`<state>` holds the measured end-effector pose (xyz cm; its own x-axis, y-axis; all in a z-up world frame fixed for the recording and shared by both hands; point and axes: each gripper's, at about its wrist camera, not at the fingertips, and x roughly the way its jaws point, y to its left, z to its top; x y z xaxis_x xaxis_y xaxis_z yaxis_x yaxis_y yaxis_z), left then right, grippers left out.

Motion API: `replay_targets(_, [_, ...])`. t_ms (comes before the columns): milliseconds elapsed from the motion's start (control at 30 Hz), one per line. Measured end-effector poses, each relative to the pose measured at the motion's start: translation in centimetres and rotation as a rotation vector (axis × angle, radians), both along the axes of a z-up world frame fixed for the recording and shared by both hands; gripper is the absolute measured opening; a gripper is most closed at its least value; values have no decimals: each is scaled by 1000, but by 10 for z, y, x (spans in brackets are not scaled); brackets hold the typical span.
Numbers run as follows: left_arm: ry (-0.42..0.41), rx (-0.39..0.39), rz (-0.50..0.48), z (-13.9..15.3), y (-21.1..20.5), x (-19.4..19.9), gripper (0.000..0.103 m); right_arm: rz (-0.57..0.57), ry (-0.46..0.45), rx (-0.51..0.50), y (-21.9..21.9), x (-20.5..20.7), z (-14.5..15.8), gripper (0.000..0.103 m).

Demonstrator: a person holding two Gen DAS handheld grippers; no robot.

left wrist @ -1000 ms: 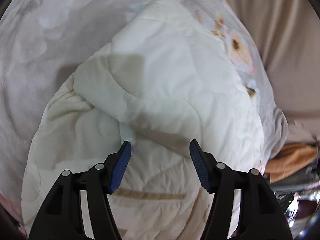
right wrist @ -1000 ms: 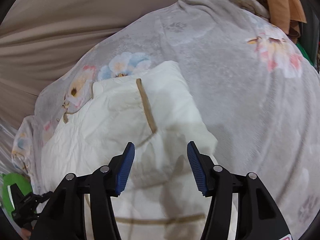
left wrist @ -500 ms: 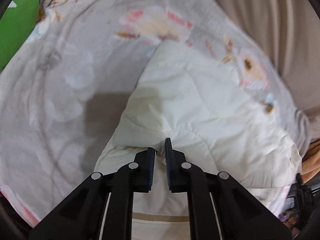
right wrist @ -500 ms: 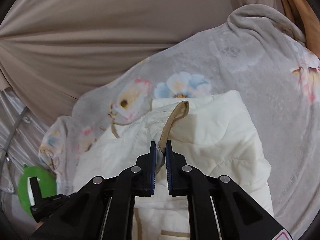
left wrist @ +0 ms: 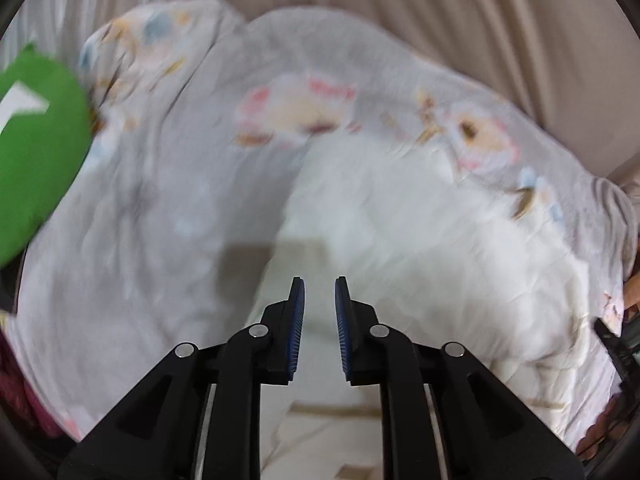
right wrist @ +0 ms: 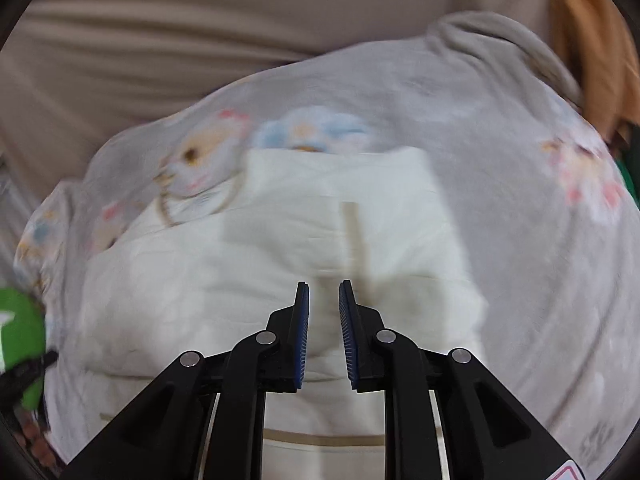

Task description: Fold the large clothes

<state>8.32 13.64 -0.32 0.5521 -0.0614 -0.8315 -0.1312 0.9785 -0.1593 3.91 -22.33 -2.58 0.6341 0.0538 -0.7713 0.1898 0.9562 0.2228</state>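
A cream quilted garment with tan trim lies folded on a grey floral blanket. It also shows in the right wrist view, with a tan trim strip on its folded-over top layer. My left gripper hovers above the garment's left edge, jaws a narrow gap apart, nothing between them. My right gripper hovers over the garment's middle, jaws a narrow gap apart and empty. Both views are motion-blurred.
A beige curtain hangs behind the blanket. A green object sits at the left; it also shows in the right wrist view. Orange cloth lies at the far right. The blanket also shows in the right wrist view.
Both grippers, shut on garment folds half a second ago, have let go and opened slightly. Both have pulled back and up, and the garment lies flatter.
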Motion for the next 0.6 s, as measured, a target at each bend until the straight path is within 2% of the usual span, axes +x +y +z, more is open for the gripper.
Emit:
replay_targets(100, [-20,27,-68,-1,-27,29,17,154,-3,-12,55,32,-6,17])
replay_targets(200, [10,81,-119,-27,-53,61,19,287,34,-80,100,59,-27,17])
replay_targets(233, [36,98,-132,-42,-56,71,20,305,62,-113,103,67,-38,12])
replay_targets(267, [59,121,-130,-53,-57,76,20,280,85,-141,98,70,-47,6])
replay_targets(300, [77,148,-120,-62,-55,80,20,252,93,-143,86,74,-51,6])
replay_targets(367, [95,196,-86,-78,-37,85,20,115,112,-123,37,74,-59,5])
replay_targets(467, [116,233,-25,-88,-10,91,20,-119,165,-33,-50,60,-66,0])
replay_targets(533, [130,197,-4,-87,2,93,20,-151,159,-13,-64,48,-58,0])
replay_targets(567, [135,187,5,-84,3,93,20,-150,147,-42,-58,44,-49,9])
replay_targets(600, [134,177,7,-80,2,91,19,-127,121,-52,-48,39,-39,10])
